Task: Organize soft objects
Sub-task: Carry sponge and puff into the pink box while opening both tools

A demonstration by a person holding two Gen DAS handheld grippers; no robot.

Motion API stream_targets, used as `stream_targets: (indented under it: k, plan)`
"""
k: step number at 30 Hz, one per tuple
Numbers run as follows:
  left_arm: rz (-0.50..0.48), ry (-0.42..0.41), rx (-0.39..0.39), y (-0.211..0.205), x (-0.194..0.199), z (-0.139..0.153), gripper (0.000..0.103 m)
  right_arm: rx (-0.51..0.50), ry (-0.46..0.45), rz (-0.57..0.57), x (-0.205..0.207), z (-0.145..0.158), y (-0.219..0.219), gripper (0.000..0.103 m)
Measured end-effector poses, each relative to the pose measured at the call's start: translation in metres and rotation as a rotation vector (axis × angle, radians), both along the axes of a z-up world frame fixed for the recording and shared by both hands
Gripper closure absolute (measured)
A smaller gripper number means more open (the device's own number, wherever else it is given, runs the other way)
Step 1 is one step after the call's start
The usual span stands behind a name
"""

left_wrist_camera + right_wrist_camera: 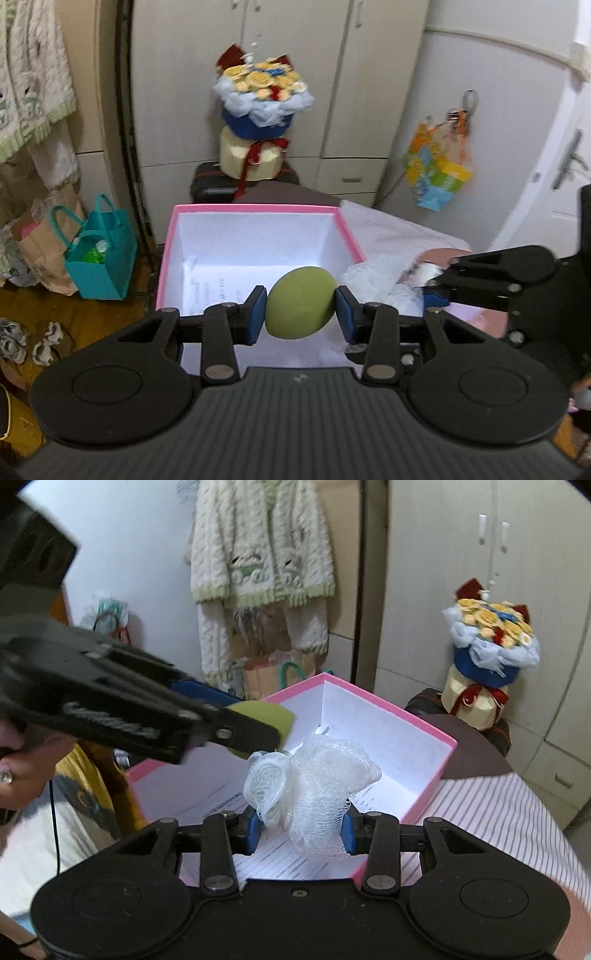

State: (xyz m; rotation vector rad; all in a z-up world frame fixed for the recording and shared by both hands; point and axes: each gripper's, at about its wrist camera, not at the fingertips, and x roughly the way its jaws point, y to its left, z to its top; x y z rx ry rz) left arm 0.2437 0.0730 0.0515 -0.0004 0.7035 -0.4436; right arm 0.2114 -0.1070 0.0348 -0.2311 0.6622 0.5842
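Gripping a green egg-shaped soft ball (pixel 301 302) between its blue pads, the left hand-held gripper (pixel 301 308) is holding its jaws closed snugly on both sides of the ball, above the near part of the pink box (pixel 255 209). That box is sitting open with a white interior, and printed paper is lying on its floor. Just right of it, the right hand-held gripper (pixel 430 286) is coming in from the side, with white mesh showing by its tip. A teal bag (pixel 99 258) holding a green bottle is standing on the wooden floor to the left, beside a brown paper bag (pixel 37 251). Behind the box, a flower bouquet (pixel 258 110) is resting on a dark suitcase (pixel 207 181) in front of the wardrobe (pixel 332 92).

From the right wrist, the right hand-held gripper (pixel 301 829) is pinching a white mesh bath puff (pixel 310 786) between its partly closed jaws, over the box's (pixel 432 734) near edge. The left hand-held gripper (pixel 258 723) is reaching in from the left, crossing over the far-left part of the box with the green ball (pixel 266 710) at its tip. A person's hand (pixel 22 771) is showing at the left edge. The box is resting on a striped bed cover (pixel 498 812), which is lying bare to the right. A knitted garment (pixel 258 554) is hanging on the wall behind.
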Motion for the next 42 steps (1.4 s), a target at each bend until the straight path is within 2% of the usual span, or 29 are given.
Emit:
stream_targets:
  k: [2, 9, 15, 18, 20, 21, 23, 32, 38, 42]
  plan:
    - [0.042, 0.000, 0.009, -0.001, 0.016, -0.014, 0.063, -0.039, -0.001, 0.010, 0.013, -0.005, 0.007, 0.056]
    - [0.083, 0.121, -0.014, 0.003, 0.055, -0.052, 0.063, -0.120, 0.085, 0.035, 0.056, -0.028, 0.020, 0.055]
    - [0.091, 0.158, 0.031, -0.003, 0.066, -0.062, 0.063, -0.201, 0.082, 0.065, 0.067, -0.040, 0.030, 0.052]
    - [0.100, 0.169, 0.031, -0.004, 0.070, -0.064, 0.062, -0.227, 0.069, 0.069, 0.070, -0.042, 0.032, 0.047]
    - [0.103, 0.167, 0.034, -0.005, 0.072, -0.065, 0.055, -0.235, 0.071, 0.064, 0.072, -0.043, 0.032, 0.035]
    - [0.102, 0.166, 0.040, -0.006, 0.071, -0.065, 0.052, -0.237, 0.068, 0.064, 0.071, -0.043, 0.032, 0.033]
    - [0.104, 0.157, 0.046, -0.006, 0.069, -0.063, 0.047, -0.243, 0.059, 0.061, 0.070, -0.042, 0.032, 0.028]
    - [0.098, 0.061, 0.059, 0.012, 0.037, -0.036, 0.034, -0.234, 0.015, 0.044, 0.046, -0.027, 0.033, 0.024]
    - [0.056, 0.028, 0.051, 0.024, 0.004, -0.013, 0.032, -0.211, 0.004, 0.038, 0.023, -0.013, 0.033, 0.024]
    - [0.032, -0.008, 0.082, 0.025, -0.018, -0.002, 0.030, -0.190, 0.000, 0.034, 0.008, -0.002, 0.031, 0.024]
